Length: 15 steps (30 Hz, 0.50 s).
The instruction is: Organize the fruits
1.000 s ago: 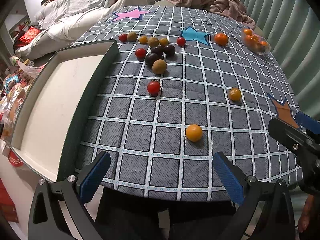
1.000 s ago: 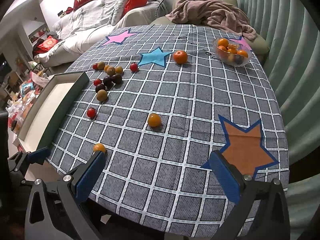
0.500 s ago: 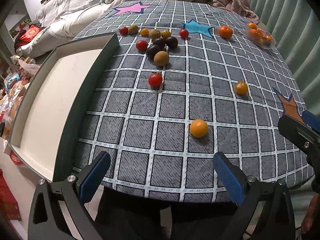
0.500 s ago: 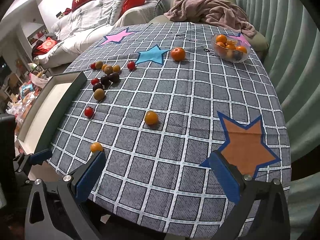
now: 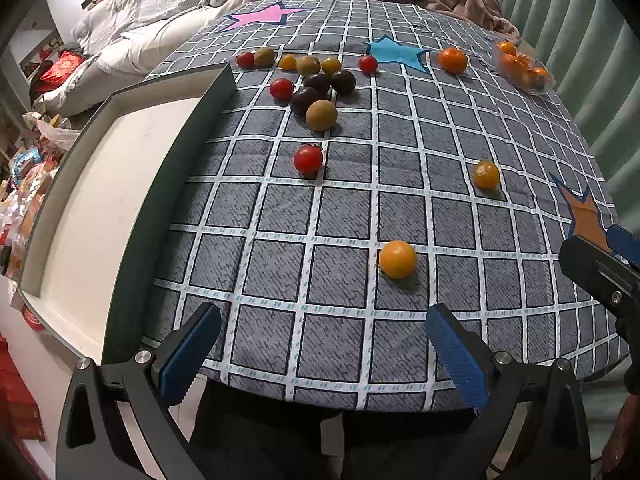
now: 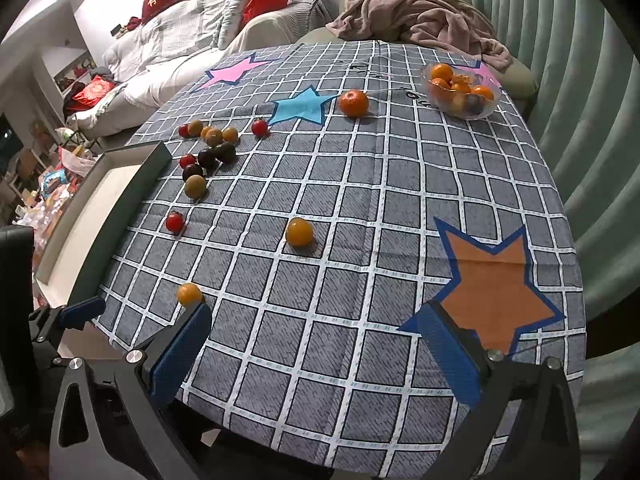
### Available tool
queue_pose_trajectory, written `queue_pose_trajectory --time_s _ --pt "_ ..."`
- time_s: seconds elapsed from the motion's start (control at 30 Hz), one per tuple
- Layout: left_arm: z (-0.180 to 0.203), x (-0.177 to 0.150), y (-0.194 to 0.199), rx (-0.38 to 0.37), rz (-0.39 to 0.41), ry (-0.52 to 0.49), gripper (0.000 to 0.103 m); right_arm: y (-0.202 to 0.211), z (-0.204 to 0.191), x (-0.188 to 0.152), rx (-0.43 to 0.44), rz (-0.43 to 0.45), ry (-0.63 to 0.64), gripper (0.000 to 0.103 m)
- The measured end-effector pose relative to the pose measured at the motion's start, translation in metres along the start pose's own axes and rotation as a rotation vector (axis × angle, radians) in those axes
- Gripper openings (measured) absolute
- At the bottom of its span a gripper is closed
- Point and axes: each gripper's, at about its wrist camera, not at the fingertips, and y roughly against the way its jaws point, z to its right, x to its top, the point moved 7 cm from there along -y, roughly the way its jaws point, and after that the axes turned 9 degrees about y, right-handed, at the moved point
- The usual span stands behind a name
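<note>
Both grippers, left (image 5: 320, 354) and right (image 6: 314, 354), are hovering with jaws wide, empty; smooth round orange tomato (image 5: 397, 259) is lying on the grid-patterned fabric tabletop (image 5: 340, 216), right of the white dark-rimmed tray (image 5: 100, 200).

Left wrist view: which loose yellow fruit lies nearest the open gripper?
The yellow fruit just ahead of the left gripper; the other yellow fruit lies farther back.

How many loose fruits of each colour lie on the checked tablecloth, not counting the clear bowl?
Red cherry tomatoes: 4
Small yellow-orange tomatoes: 4
Dark purple tomatoes: 3
Olive-brown tomatoes: 3
Large orange mandarin: 1
Total: 15
</note>
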Motion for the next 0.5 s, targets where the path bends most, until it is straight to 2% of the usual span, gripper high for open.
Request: queue_pose_trajectory --time_s 0.5 --pt "0.011 0.010 -0.010 0.009 0.019 -0.003 0.103 -0.010 0.005 0.000 -0.001 -0.020 -0.006 0.103"
